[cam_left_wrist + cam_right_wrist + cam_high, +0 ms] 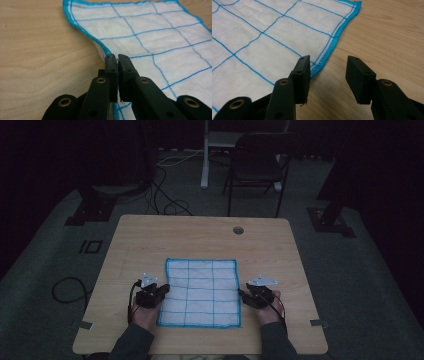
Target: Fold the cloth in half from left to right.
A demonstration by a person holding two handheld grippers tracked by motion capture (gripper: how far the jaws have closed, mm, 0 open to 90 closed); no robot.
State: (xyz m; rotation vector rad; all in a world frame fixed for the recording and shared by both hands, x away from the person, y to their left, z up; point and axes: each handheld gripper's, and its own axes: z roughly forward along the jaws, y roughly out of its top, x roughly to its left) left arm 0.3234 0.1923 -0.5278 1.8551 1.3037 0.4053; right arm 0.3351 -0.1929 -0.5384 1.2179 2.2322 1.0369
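Observation:
A white cloth (202, 291) with a blue hem and blue grid lines lies flat on the wooden table (150, 235). My left gripper (159, 292) sits at the cloth's left edge. In the left gripper view its jaws (117, 57) are pinched together on the blue hem of the cloth (150, 32), which lifts slightly there. My right gripper (248, 296) rests at the cloth's right edge. Its jaws (328, 65) stand apart, the left one over the hem of the cloth (262, 42), the right one over bare wood, nothing pressed between them.
A round cable hole (238, 230) is in the table's far side. Behind the table stand a dark folding chair (256, 165) and a white post (205, 155). Cables (165, 195) trail on the carpet, and a black cable loop (67, 290) hangs left of the table.

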